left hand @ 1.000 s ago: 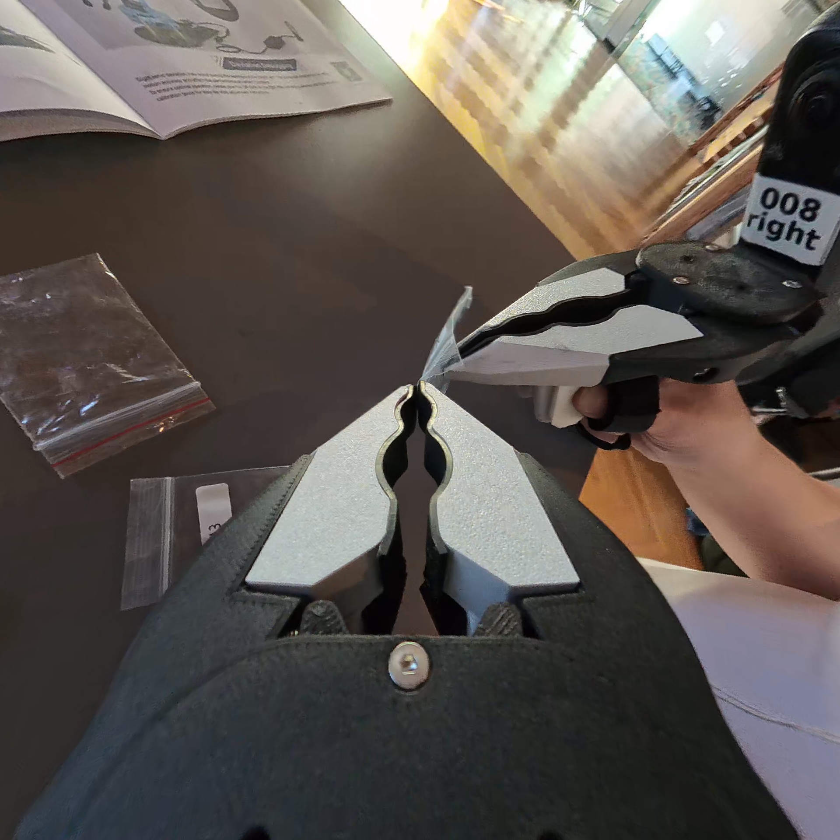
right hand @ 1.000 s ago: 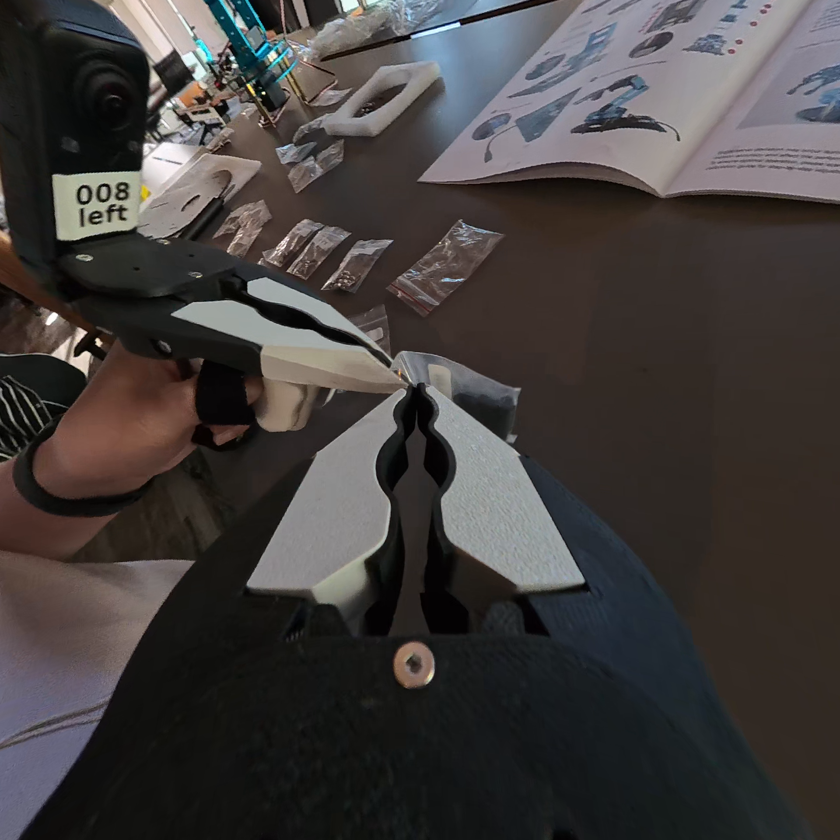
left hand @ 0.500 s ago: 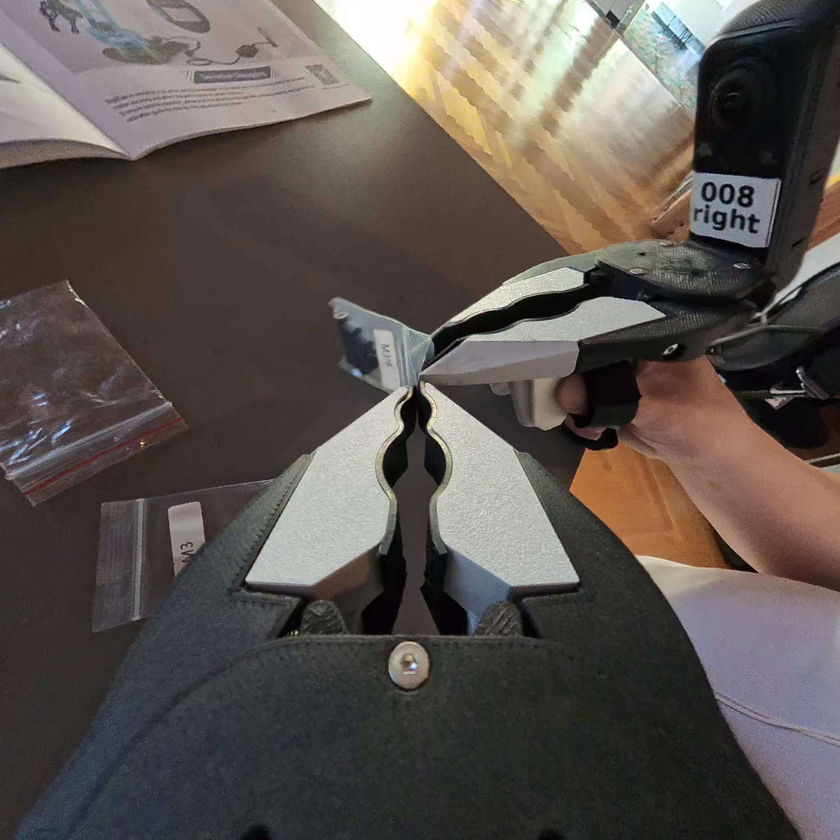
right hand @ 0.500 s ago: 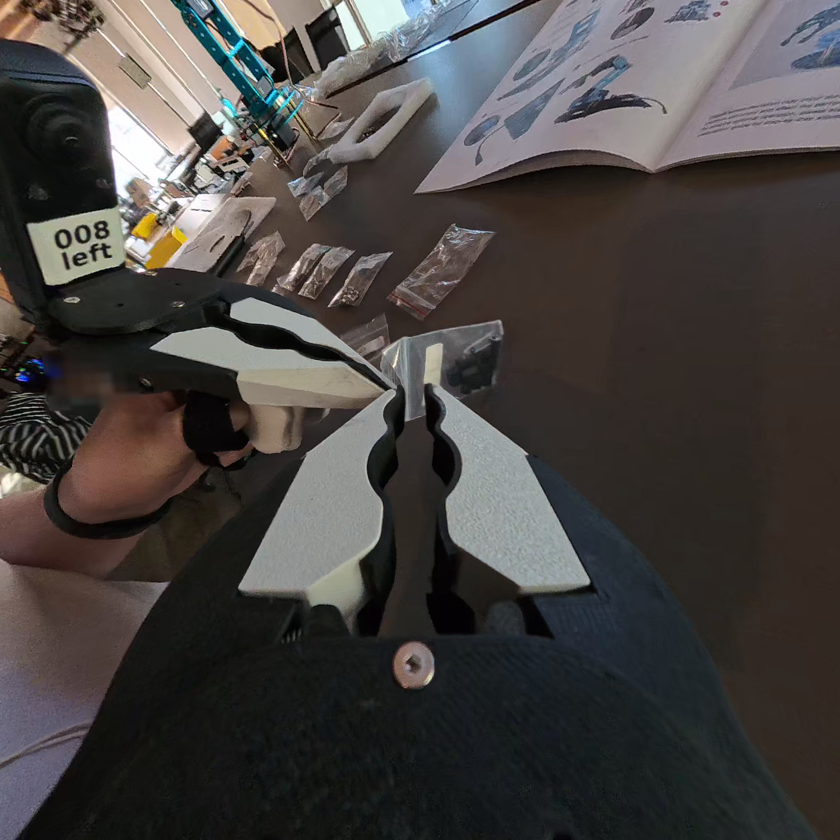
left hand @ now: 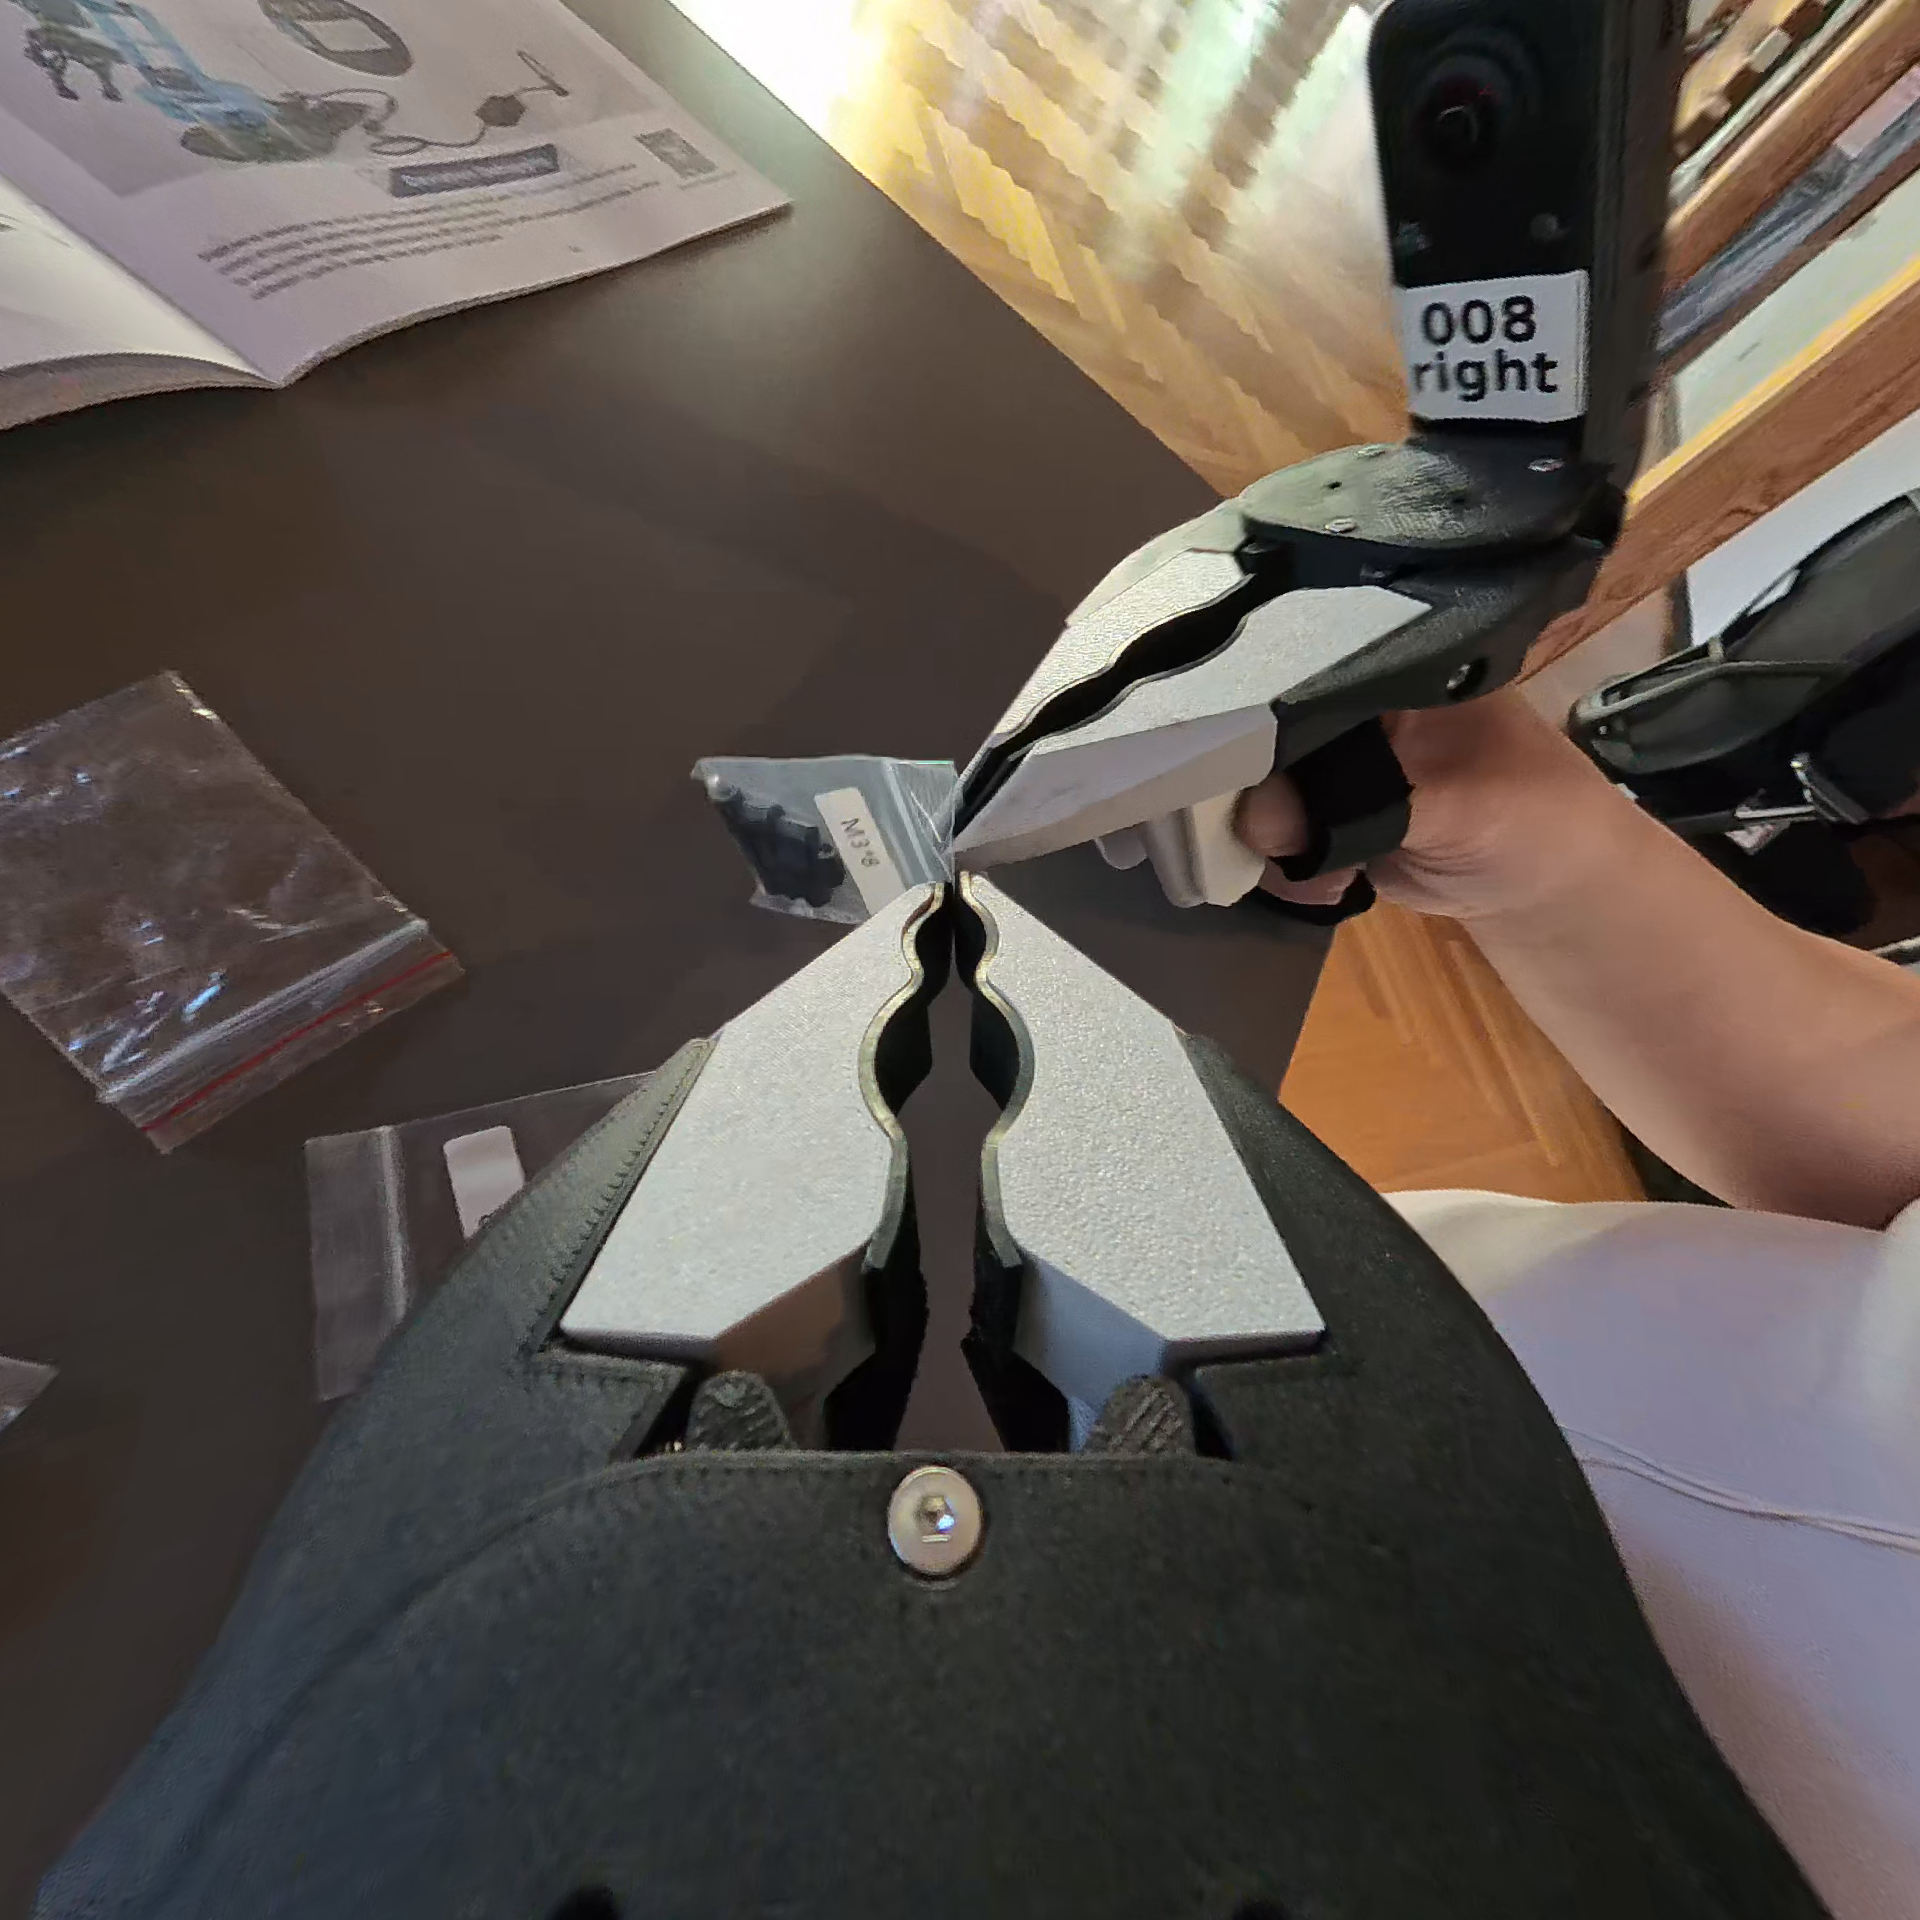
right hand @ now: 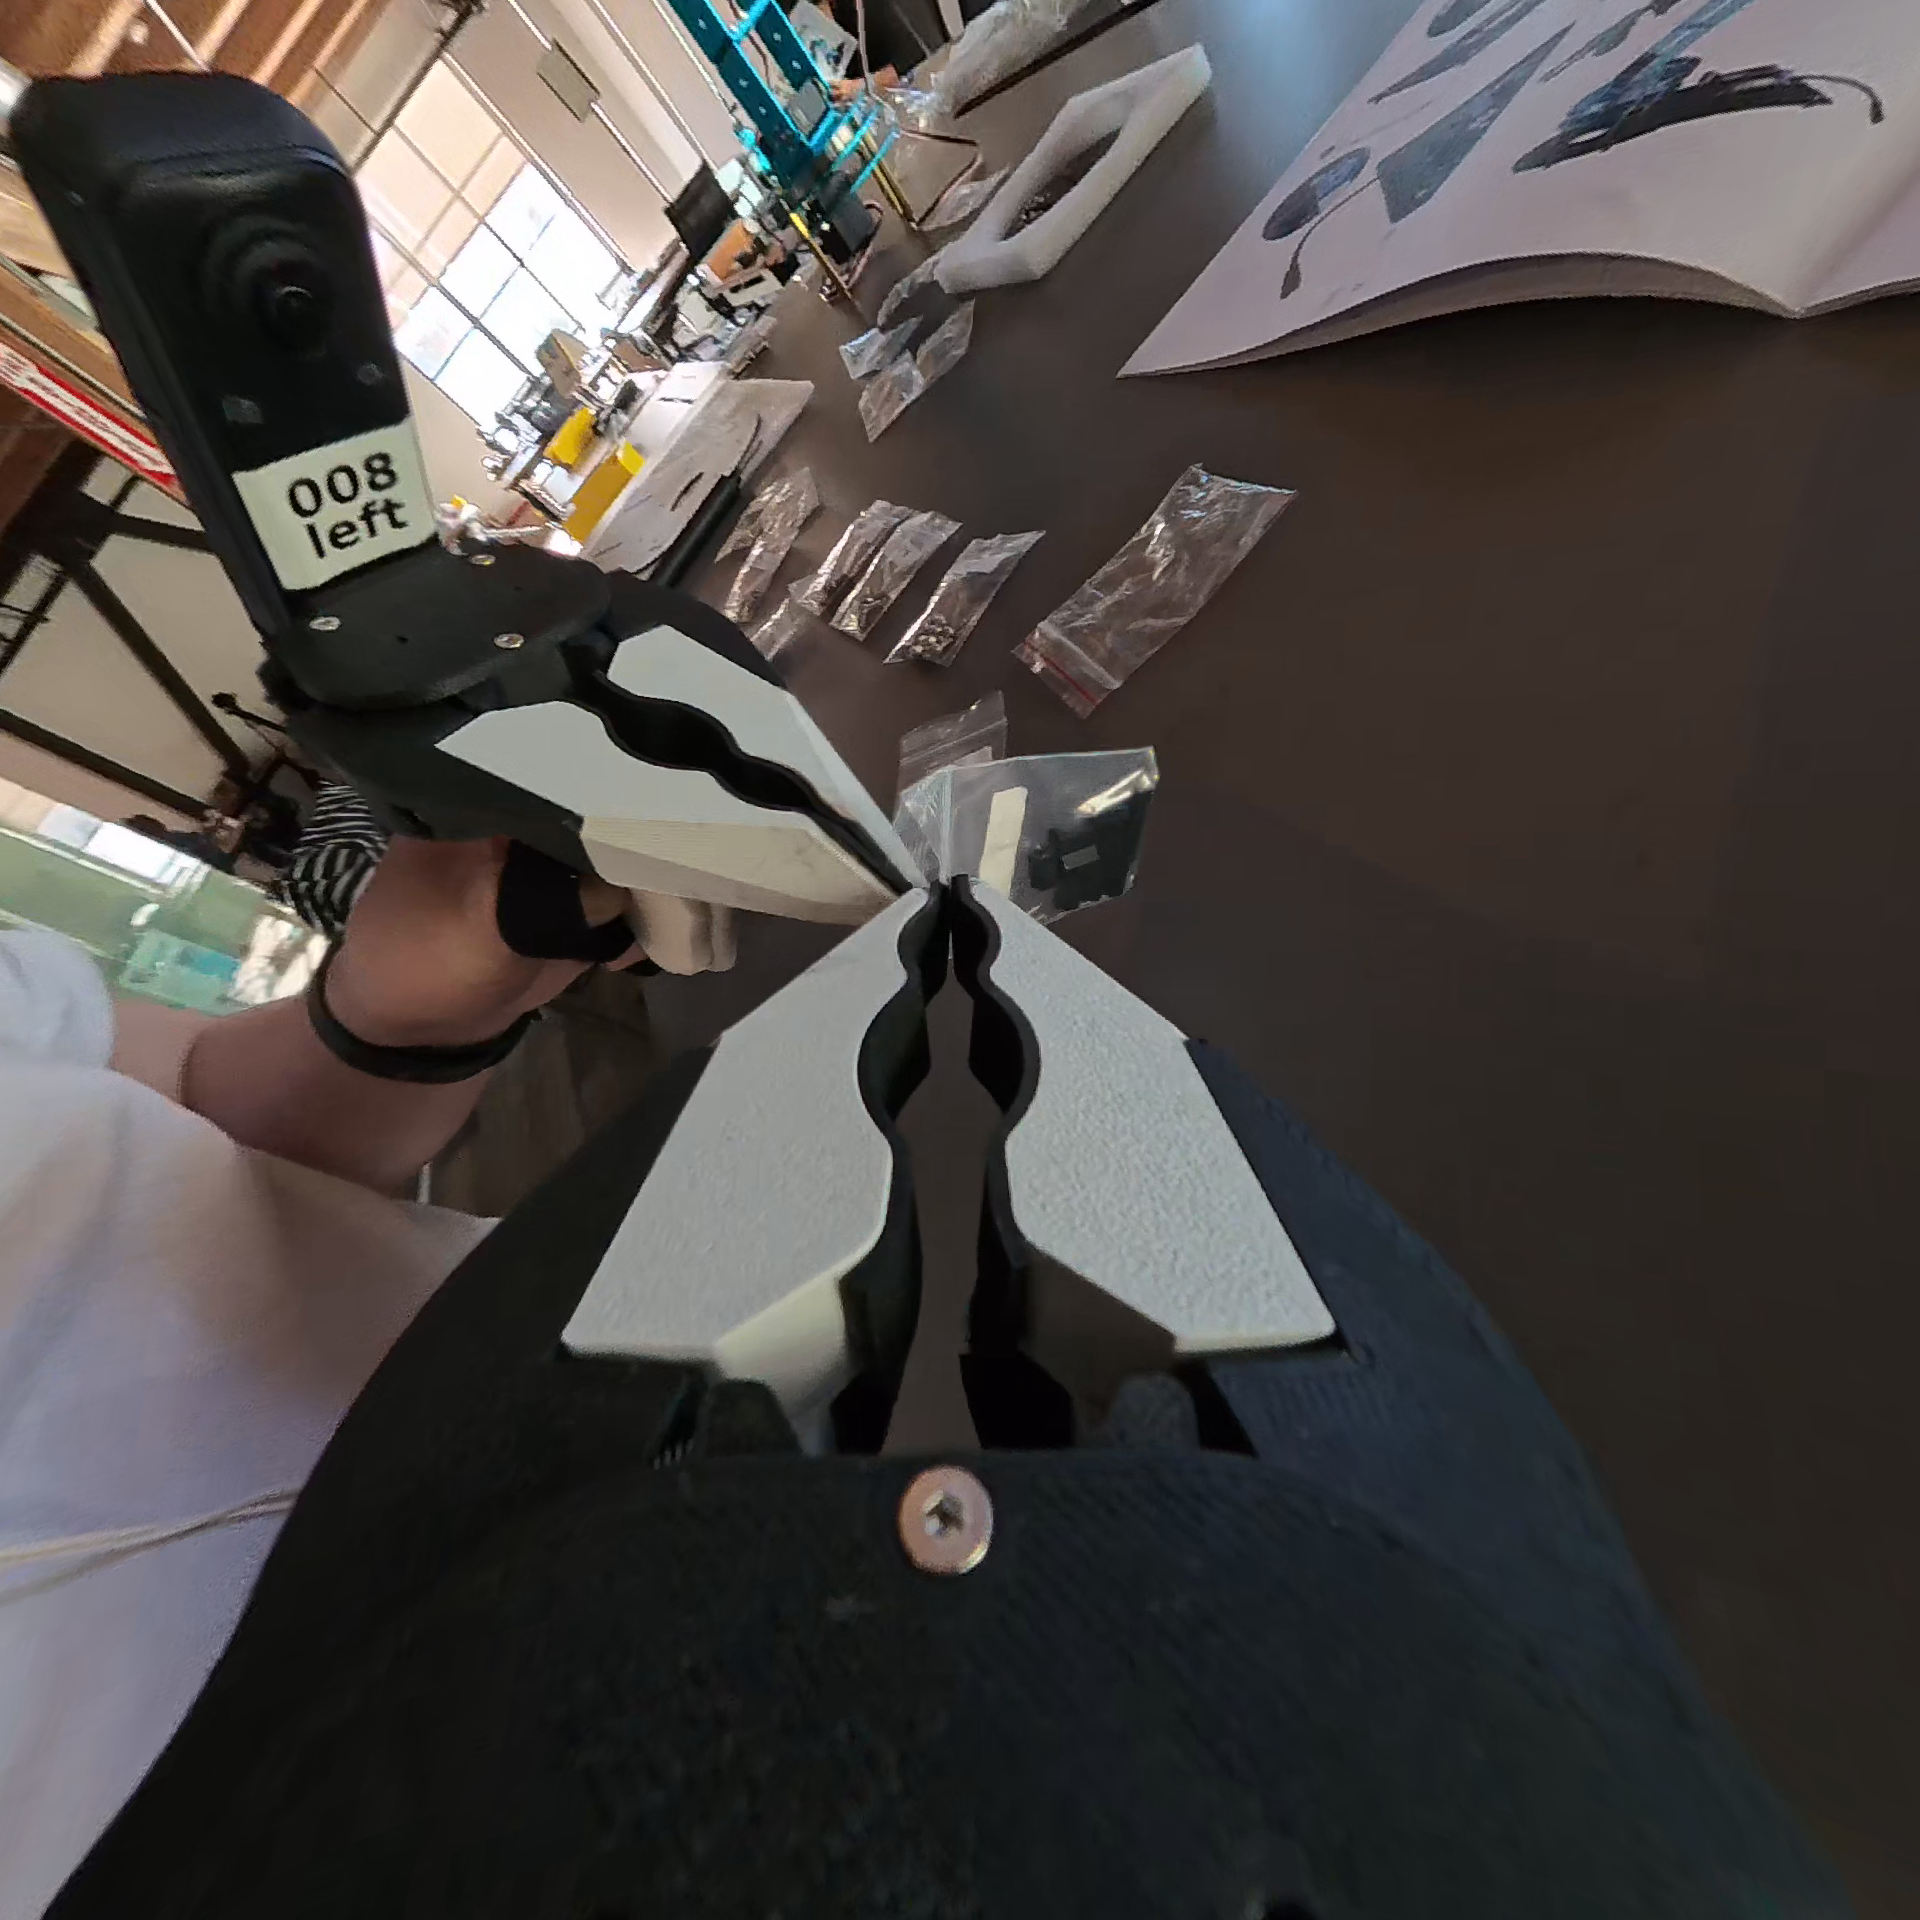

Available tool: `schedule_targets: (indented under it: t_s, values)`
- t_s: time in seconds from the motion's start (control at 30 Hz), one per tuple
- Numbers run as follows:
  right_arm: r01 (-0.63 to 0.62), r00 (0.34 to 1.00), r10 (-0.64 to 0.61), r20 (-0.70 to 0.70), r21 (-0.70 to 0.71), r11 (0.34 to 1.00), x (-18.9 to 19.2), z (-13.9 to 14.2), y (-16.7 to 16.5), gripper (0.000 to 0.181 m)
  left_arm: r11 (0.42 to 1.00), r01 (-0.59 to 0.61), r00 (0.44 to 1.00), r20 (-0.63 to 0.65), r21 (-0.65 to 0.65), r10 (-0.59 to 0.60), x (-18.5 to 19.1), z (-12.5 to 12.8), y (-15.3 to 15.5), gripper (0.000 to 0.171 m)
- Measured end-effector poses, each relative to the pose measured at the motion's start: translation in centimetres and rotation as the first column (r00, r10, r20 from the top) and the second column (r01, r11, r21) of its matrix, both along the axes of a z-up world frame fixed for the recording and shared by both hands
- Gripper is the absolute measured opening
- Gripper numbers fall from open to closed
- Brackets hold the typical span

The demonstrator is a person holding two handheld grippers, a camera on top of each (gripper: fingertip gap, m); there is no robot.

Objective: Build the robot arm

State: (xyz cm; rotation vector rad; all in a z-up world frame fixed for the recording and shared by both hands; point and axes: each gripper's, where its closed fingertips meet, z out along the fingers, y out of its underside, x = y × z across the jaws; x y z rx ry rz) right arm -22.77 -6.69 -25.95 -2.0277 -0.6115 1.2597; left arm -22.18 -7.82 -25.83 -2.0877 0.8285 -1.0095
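A small clear zip bag (left hand: 821,842) with black parts and a white label hangs above the dark table (left hand: 520,582). My left gripper (left hand: 951,888) is shut on one corner of its top edge. My right gripper (left hand: 956,831) comes in from the right and is shut on the same edge, its tips touching mine. In the right wrist view the bag (right hand: 1060,831) sticks out past my right gripper (right hand: 951,888), and the left gripper (right hand: 912,881) pinches it from the left. A hand holds each gripper.
An open booklet (left hand: 312,208) lies at the far left, also in the right wrist view (right hand: 1558,156). A clear bag with a red zip line (left hand: 197,904) and a labelled bag (left hand: 416,1195) lie nearby. Several small bags (right hand: 883,582) and a white foam frame (right hand: 1081,177) lie farther off. The table edge (left hand: 1039,364) runs on the right. Less than 4 cm separates the two grippers' tips.
The bag has swung from edge-on to broadside, showing its label and black parts. The right gripper has tilted up and closer. Both grippers stay shut on it.
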Motion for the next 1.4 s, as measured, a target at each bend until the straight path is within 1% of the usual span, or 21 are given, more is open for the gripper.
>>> schedule_targets:
  t_s: [0.1, 0.17, 0.27, 0.37, 0.5, 0.57, 0.67, 0.73, 0.83, 0.87, 0.9, 1.0, 1.1, 1.17, 1.27, 1.4]
  values:
    - [0.032, 0.998, -0.034, 0.058, 0.028, 0.999, -0.2, -0.3, 0.6, 0.0, 0.998, -0.055, 0.998, -0.019, -0.009, 0.055, -0.6, -0.5, 0.8, 0.0]
    - [0.054, 0.995, -0.056, 0.082, 0.025, 0.998, -0.5, -0.6, 1.1, 0.0, 0.994, -0.097, 0.995, -0.003, -0.042, 0.097, -1.0, -0.8, 1.4, 0.0]
    - [0.102, 0.987, -0.103, 0.12, 0.018, 0.995, -1.2, -1.1, 1.9, 0.0, 0.986, -0.156, 0.988, -0.016, -0.051, 0.156, -1.7, -1.5, 2.5, 0.0]
    - [0.155, 0.978, -0.159, 0.137, 0.041, 0.987, -1.7, -1.3, 2.4, 0.0, 0.975, -0.203, 0.979, 0.001, -0.086, 0.204, -2.3, -1.8, 3.3, 0.0]
    - [0.192, 0.961, -0.203, 0.186, 0.073, 0.979, -1.8, -1.8, 2.3, 0.0, 0.97, -0.226, 0.974, -0.032, -0.088, 0.224, -2.4, -2.4, 3.5, 0.0]
    - [0.205, 0.961, -0.213, 0.174, 0.063, 0.977, -1.7, -1.8, 2.3, 0.0, 0.972, -0.223, 0.974, -0.047, -0.076, 0.22, -2.2, -2.4, 3.5, 0.0]
    - [0.211, 0.967, -0.214, 0.138, 0.038, 0.977, -1.5, -1.6, 2.4, 0.0, 0.973, -0.222, 0.975, -0.036, -0.065, 0.22, -1.9, -2.2, 3.7, 0.0]
    - [0.197, 0.975, -0.197, 0.108, 0.011, 0.98, -1.4, -1.4, 2.4, 0.0, 0.979, -0.198, 0.98, -0.027, -0.039, 0.197, -1.6, -2.0, 3.7, 0.0]
    - [0.164, 0.985, -0.163, 0.059, -0.005, 0.986, -1.1, -0.9, 2.3, 0.0, 0.987, -0.154, 0.988, 0.014, -0.051, 0.155, -1.2, -1.5, 3.6, 0.0]
    - [0.149, 0.987, -0.147, 0.06, -0.017, 0.989, -0.9, -1.0, 2.2, 0.0, 0.989, -0.142, 0.989, 0.028, -0.047, 0.143, -1.1, -1.3, 3.7, 0.005]
    - [0.131, 0.99, -0.13, 0.052, -0.021, 0.991, -0.8, -0.9, 2.0, 0.0, 0.992, -0.122, 0.992, 0.037, -0.04, 0.123, -1.0, -1.2, 3.7, 0.005]
    - [0.092, 0.995, -0.092, 0.042, 0.002, 0.996, -0.1, -0.7, 1.6, 0.0, 1.0, -0.008, 0.999, 0.032, -0.025, 0.009, -0.3, -1.2, 2.9, 0.004]
    - [0.061, 0.996, -0.063, 0.07, 0.023, 0.998, 0.3, -0.9, 1.4, 0.0, 0.996, 0.087, 0.996, 0.017, -0.005, -0.087, 0.4, -1.2, 2.3, 0.0]
    - [0.045, 0.997, -0.045, 0.068, 0.012, 0.999, 0.5, -0.9, 1.1, 0.0, 0.99, 0.142, 0.99, -0.017, 0.021, -0.142, 0.5, -1.3, 2.0, 0.0]
    - [0.052, 0.998, -0.052, 0.034, 0.006, 0.999, 0.6, -0.6, 1.2, 0.0, 0.985, 0.173, 0.984, -0.041, 0.011, -0.172, 0.6, -1.0, 2.0, 0.0]
    - [0.113, 0.993, -0.113, 0.019, 0.017, 0.993, 1.1, -0.4, 1.9, 0.0, 0.986, 0.166, 0.982, -0.084, -0.009, -0.166, 0.8, -0.7, 2.6, 0.0]
